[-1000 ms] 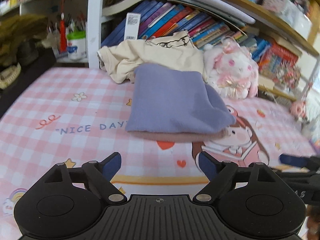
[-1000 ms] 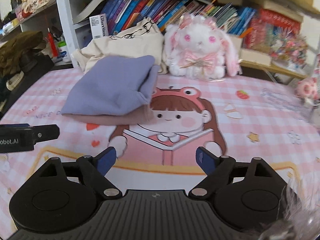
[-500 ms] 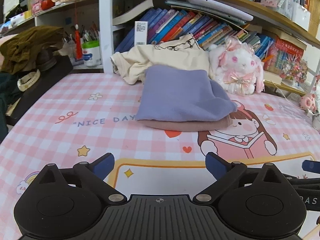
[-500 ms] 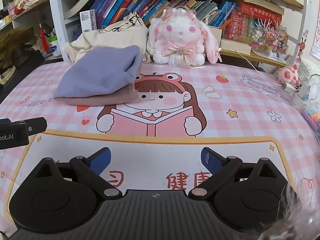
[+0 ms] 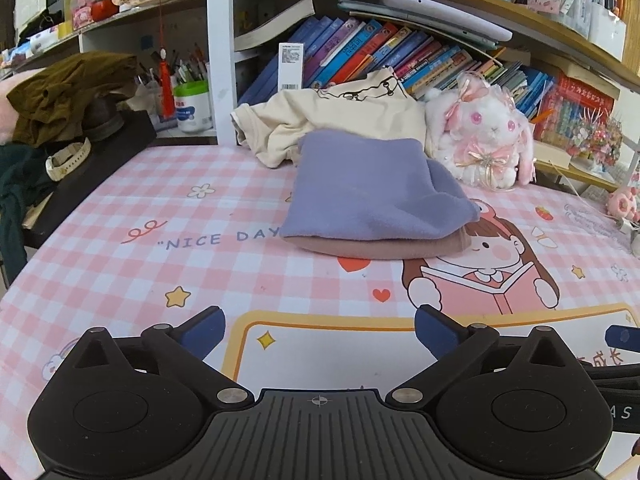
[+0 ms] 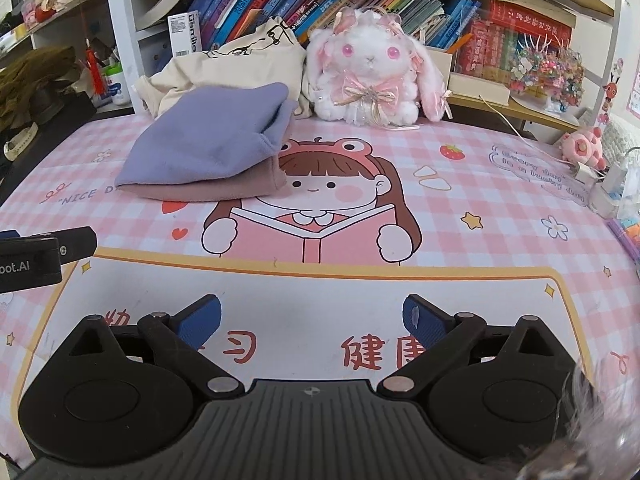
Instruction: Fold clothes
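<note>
A folded purple garment [image 5: 368, 196] [image 6: 212, 148] lies on top of a folded dusty-pink garment [image 5: 380, 248] [image 6: 224, 190] on the pink checked mat. Behind them a crumpled cream garment [image 5: 340, 116] [image 6: 240, 64] leans against the books. My left gripper [image 5: 318, 320] is open and empty, hovering over the mat well short of the stack. My right gripper [image 6: 311, 308] is also open and empty, over the printed panel with the stack far off to its upper left. Part of the left gripper's body [image 6: 40, 252] shows at the left edge of the right wrist view.
A white plush rabbit [image 6: 372, 68] sits right of the garments before a bookshelf [image 5: 360, 52]. An olive cloth heap [image 5: 68, 92], a watch and a pen cup [image 5: 192, 104] are at the left. A pink toy [image 6: 584, 146] and cables lie at the right edge.
Both grippers have drawn back from the stack, which now looks smaller and farther off. Both pairs of jaws stand a little wider. The garments have not moved.
</note>
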{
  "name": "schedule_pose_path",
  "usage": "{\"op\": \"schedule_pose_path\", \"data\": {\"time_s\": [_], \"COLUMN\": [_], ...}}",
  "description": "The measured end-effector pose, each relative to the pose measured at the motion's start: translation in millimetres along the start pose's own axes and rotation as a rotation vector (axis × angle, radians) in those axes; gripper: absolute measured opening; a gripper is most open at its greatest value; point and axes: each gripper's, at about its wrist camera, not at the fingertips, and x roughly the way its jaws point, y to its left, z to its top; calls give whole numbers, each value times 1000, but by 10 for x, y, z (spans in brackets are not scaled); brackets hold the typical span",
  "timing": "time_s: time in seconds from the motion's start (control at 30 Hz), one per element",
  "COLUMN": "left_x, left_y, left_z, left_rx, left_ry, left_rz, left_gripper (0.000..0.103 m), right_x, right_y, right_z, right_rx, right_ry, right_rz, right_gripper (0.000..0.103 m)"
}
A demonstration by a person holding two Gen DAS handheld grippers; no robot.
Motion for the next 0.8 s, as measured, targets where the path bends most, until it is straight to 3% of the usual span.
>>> {"op": "schedule_pose_path", "data": {"time_s": [0.8], "left_x": [24], "left_y": [-17], "left_z": [25], "left_rx": [23], "left_ry": [12], "left_rz": [18], "left_gripper": [103], "right_x": [42], "right_y": [10], "right_z": [21], "right_rx": [7], "right_ry": [10], "right_rz": [2], "right_gripper": [99]}}
